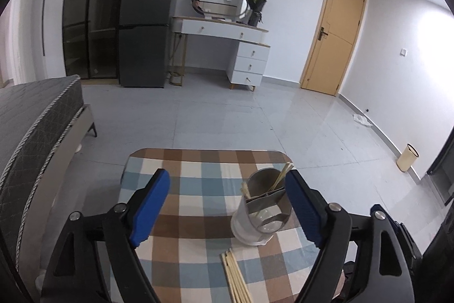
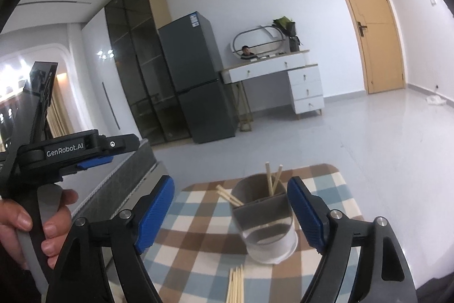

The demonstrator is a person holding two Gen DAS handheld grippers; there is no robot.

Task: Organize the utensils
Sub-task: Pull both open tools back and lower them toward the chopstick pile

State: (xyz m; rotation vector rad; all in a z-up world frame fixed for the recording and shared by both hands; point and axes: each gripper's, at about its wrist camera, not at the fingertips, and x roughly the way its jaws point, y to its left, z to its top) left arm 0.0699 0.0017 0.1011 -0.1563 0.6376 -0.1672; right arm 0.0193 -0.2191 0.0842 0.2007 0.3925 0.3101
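A grey and clear utensil holder [image 1: 261, 210] with compartments stands on the checked tablecloth [image 1: 193, 254]. A few chopsticks [image 1: 279, 178] stand in it. Several loose chopsticks [image 1: 237, 276] lie in a bundle on the cloth in front of it. My left gripper [image 1: 229, 208] is open and empty above the cloth, with the holder just inside its right finger. In the right wrist view the holder [image 2: 264, 220] and the loose chopsticks [image 2: 236, 286] show again. My right gripper [image 2: 232, 213] is open and empty, held above them. The left gripper's body [image 2: 68, 152] shows at the left, held by a hand.
The small table [image 2: 334, 178] stands on a grey tiled floor. A bed [image 1: 34, 127] lies close on the left. A fridge [image 1: 147, 19], a white dresser [image 1: 227, 47] and a door [image 1: 332, 33] stand far back. A bin [image 1: 407, 156] stands at the right wall.
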